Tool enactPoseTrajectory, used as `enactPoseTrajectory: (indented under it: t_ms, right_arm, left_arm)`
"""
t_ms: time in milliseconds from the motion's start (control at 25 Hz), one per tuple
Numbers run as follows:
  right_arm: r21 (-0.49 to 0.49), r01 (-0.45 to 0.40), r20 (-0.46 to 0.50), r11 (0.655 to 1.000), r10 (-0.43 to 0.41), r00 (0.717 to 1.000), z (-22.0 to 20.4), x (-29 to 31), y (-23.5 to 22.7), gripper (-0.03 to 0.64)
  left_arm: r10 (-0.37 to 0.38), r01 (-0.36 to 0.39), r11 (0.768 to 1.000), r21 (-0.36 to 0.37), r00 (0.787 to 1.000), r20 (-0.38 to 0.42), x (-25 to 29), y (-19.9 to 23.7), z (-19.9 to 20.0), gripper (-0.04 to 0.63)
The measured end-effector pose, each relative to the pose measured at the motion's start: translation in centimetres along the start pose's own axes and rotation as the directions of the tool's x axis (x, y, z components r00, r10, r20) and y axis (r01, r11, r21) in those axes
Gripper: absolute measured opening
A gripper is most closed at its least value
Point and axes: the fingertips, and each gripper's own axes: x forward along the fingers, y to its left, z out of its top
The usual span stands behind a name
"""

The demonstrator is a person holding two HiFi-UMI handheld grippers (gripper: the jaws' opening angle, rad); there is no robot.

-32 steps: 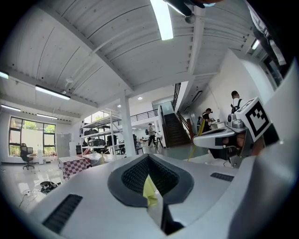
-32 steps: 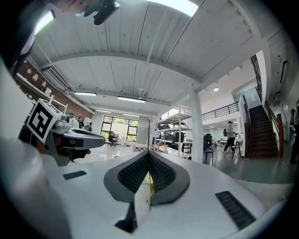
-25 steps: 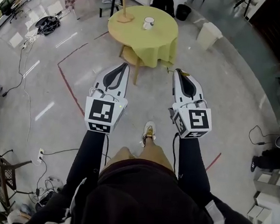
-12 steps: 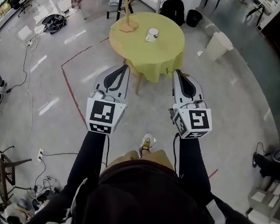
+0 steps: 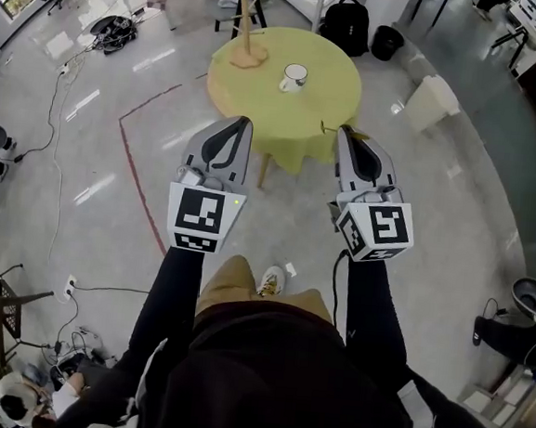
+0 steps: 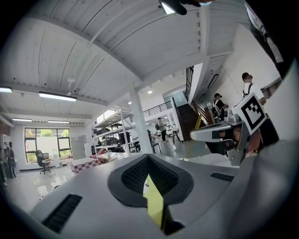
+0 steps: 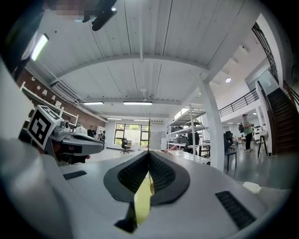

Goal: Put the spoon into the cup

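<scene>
Left gripper: out in front of the person at the left, the left gripper (image 5: 245, 122) is held level with its marker cube toward the camera. In its own view the two jaws meet at the tips, with nothing gripped. Only a sliver of yellow cloth shows through the gap further back.

Right gripper: the right gripper (image 5: 343, 131) runs alongside it, level and well apart from its partner. The jaws are pressed together here too and hold nothing.

Counter: dead ahead is a round counter (image 5: 329, 107) under a yellow cloth. From the head view both gripper tips show against its near edge.

Cup: the white cup (image 5: 294, 77) with its dark rim stands upright near the middle of the counter, clear of both grippers.

Spoon: too small to pick out from here, so I can't say where it lies.

Wooden stand: an upright wooden stand (image 5: 247, 52) sits on the counter's far left side, apart from the cup.

Floor: glossy grey, with a red tape line (image 5: 135, 159) running down the left. One shoe (image 5: 270, 280) shows between the person's arms.

Beyond the counter: a black backpack (image 5: 344, 25) and a small dark bin (image 5: 387, 42) sit on the floor, with a pale box (image 5: 431, 100) off to the right.
</scene>
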Motion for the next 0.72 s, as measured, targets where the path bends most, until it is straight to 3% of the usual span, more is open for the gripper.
enactPoseTrajectory:
  t_ms: [200, 400, 720]
  right_arm:
    - [0.017, -0.005, -0.006, 1.000, 0.005, 1.000, -0.9, 1.9, -1.6, 0.028]
    - [0.023, -0.003, -0.024, 1.000, 0.004, 1.000, -2.3, 4.7, -3.3, 0.028]
    - [-0.004, 0.019, -0.038, 1.000, -0.019, 0.999, -2.9, 12.1, -7.0, 0.028]
  left_arm:
    - [0.005, -0.006, 1.000, -0.014, 1.000, -0.027, 2.3, 0.9, -1.3, 0.017]
    - [-0.011, 0.011, 1.000, 0.026, 0.999, -0.034, 6.2, 1.7, -2.2, 0.017]
    - [-0.052, 0.052, 0.998, -0.018, 0.999, -0.013, 14.4, 5.0, -3.6, 0.017]
